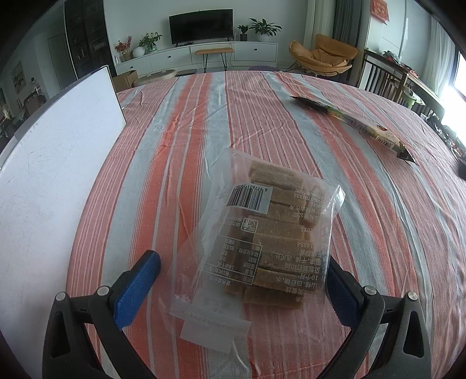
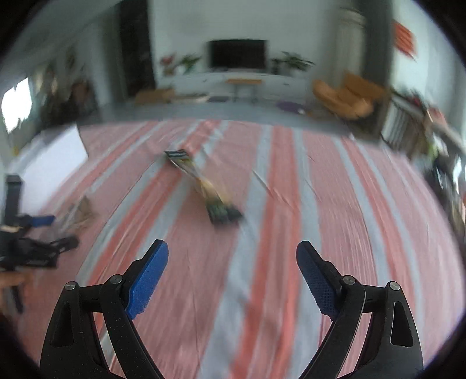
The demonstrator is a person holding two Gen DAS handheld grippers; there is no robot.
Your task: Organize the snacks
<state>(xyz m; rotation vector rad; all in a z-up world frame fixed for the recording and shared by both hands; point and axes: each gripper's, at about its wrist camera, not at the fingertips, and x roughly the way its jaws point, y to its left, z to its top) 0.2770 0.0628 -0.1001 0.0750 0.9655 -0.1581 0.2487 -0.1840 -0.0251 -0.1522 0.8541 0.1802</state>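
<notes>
living room, pale walls. black television [image 1: 201,25] on a long white low cabinet [image 1: 198,55], potted plants [image 1: 265,27] at both ends. orange lounge chair [image 1: 323,55] to the right, dark wooden chairs [image 1: 381,77] beside it. bright window light at far right. tabletop cloth [image 1: 204,116] striped orange and grey.

From my seat the whole right wrist view is smeared by motion blur, so the long packet [image 2: 204,186] on the striped cloth [image 2: 335,204] shows no readable print, and the other gripper [image 2: 43,233] at the left edge is only a dark shape, partly cut off; I can't tell how its jaws stand there. Beside it a pale bag [image 2: 78,215] is perhaps the clear snack bag [image 1: 262,233]. In the left view the white board [image 1: 52,175] runs off the frame.
</notes>
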